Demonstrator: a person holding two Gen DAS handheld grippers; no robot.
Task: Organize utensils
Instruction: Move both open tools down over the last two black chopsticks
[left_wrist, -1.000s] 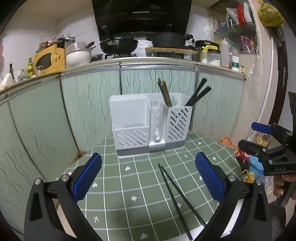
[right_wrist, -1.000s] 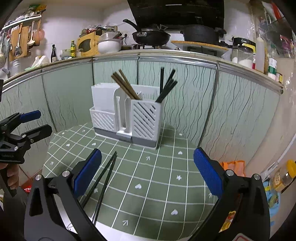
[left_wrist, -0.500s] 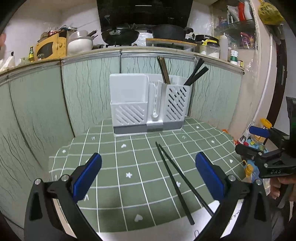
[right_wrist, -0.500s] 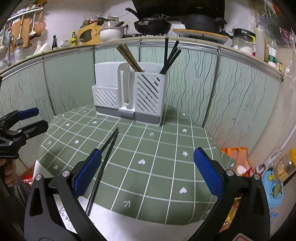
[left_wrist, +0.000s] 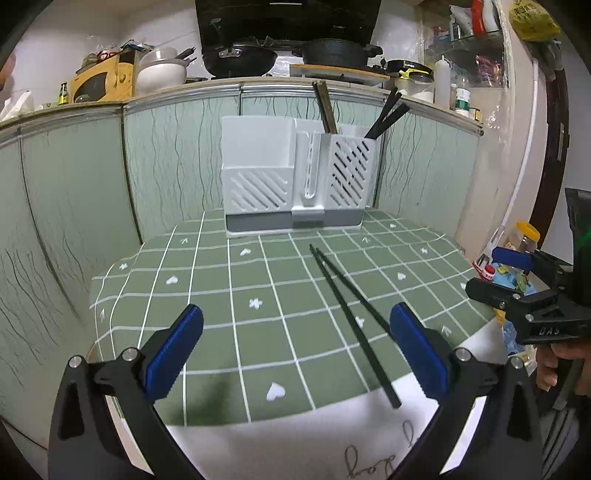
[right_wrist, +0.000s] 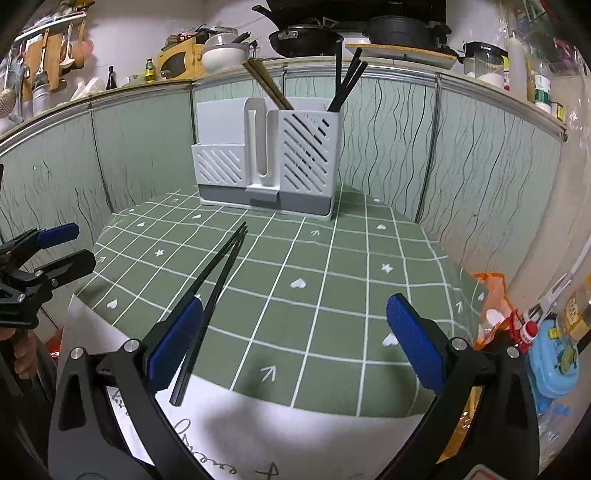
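Only the near ends of things are partly lost to view. A pair of black chopsticks (left_wrist: 347, 314) lies flat on the green checked tablecloth (left_wrist: 258, 280), tips close together toward the white utensil holder (left_wrist: 295, 177) and handles spreading toward the table's front edge. From the left wrist camera, the far stick's handle end disappears behind the left gripper's (left_wrist: 295, 350) right-hand blue pad; from the right wrist camera, the left-hand pad of the right gripper (right_wrist: 295, 339) overlaps the sticks' (right_wrist: 210, 295) lower part, so contact there cannot be judged. Both grippers stand wide apart at the jaws, with nothing between them, above the front of the table. The holder (right_wrist: 269, 158) sits at the back of the cloth against the green cabinet panels; brown chopsticks (left_wrist: 325, 107) rise from its middle section and black ones (left_wrist: 388, 114) from its right slotted compartment, their lower parts hidden by the walls. Handwriting on the white sheet (right_wrist: 258, 435) at the front edge is cut off and unreadable.
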